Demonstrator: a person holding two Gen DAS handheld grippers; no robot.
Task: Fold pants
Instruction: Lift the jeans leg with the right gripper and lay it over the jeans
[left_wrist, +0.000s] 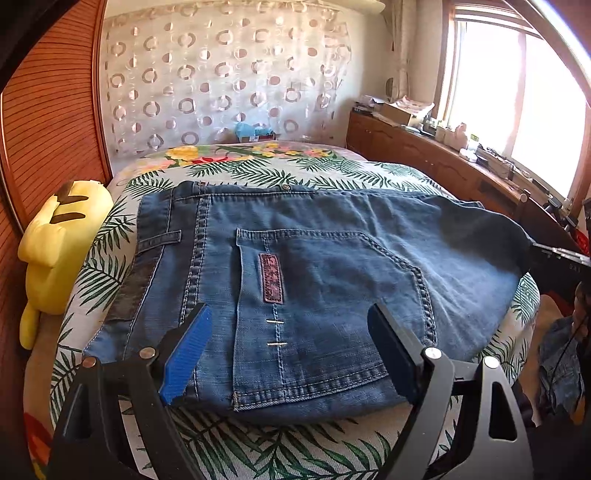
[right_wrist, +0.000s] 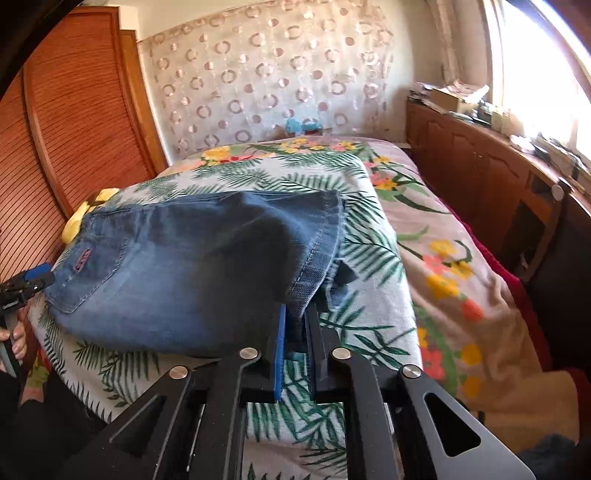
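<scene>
The blue jeans (left_wrist: 332, 280) are lying folded on the leaf-print bedspread (left_wrist: 258, 443), back pocket (left_wrist: 321, 314) facing up. The right gripper (right_wrist: 295, 332) is pinching the hem end of the jeans, its jaws pressed together on the denim. The left gripper (left_wrist: 291, 354) is hanging over the pocket with its jaws spread wide, gripping nothing. A yellow plush toy (left_wrist: 62, 243) is sitting beside the bed against the wooden slatted door (left_wrist: 48, 122).

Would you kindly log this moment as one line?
left gripper: open above jeans | right gripper: shut on jeans edge
</scene>
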